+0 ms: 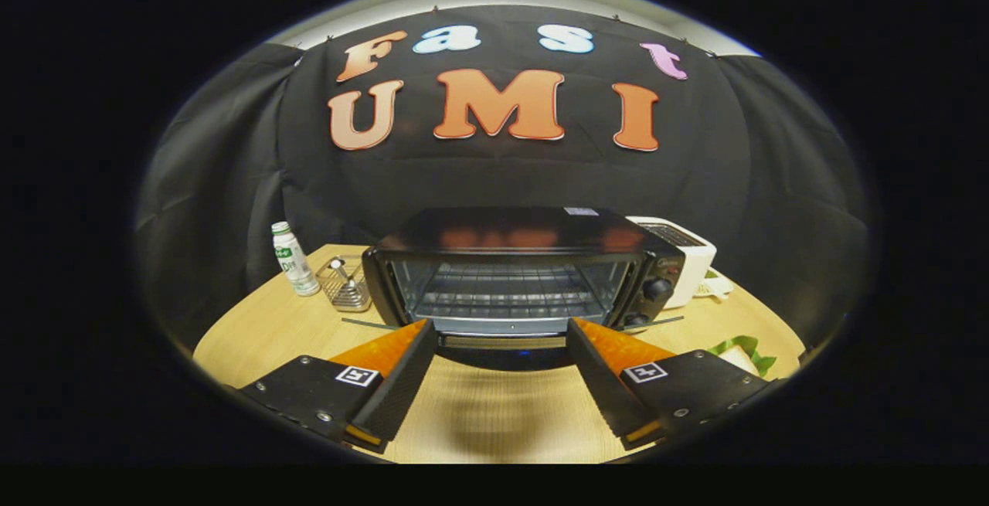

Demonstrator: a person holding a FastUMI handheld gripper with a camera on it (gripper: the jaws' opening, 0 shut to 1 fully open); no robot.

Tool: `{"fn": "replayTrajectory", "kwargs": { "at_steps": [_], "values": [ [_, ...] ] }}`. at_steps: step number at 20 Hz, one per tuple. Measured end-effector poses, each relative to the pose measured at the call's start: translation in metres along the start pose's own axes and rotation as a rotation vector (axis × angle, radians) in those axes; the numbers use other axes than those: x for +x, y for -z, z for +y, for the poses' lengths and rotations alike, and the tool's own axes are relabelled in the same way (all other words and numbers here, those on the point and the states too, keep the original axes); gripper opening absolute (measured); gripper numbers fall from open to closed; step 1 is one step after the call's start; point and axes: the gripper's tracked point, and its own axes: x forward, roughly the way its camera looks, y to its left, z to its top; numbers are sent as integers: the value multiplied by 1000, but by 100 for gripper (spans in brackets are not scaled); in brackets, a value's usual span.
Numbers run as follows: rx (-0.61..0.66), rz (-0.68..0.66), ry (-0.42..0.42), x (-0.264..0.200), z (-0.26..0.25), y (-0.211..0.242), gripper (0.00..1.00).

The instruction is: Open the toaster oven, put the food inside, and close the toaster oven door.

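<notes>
Wooden table (255, 328) carries a black toaster oven (518, 274) at centre, door (502, 341) dropped open w/ its edge just ahead of the fingertips, wire rack (506, 293) inside bare. Behind oven's right side sits a white toaster (688, 255); on its left a wire basket (345, 283) w/ something small in it, can't tell what, then a white bottle (293, 259). Gripper (501, 332) spread wide, grasping nothing; food in a green wrapper (742, 353) lies on table beside the right finger.
</notes>
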Motion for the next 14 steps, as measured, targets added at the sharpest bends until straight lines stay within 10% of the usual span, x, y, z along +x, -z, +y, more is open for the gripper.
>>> {"fn": "replayTrajectory", "kwargs": {
  "at_steps": [14],
  "values": [
    [-22, 125, 4, -28, -1, 96, 98]
  ]
}}
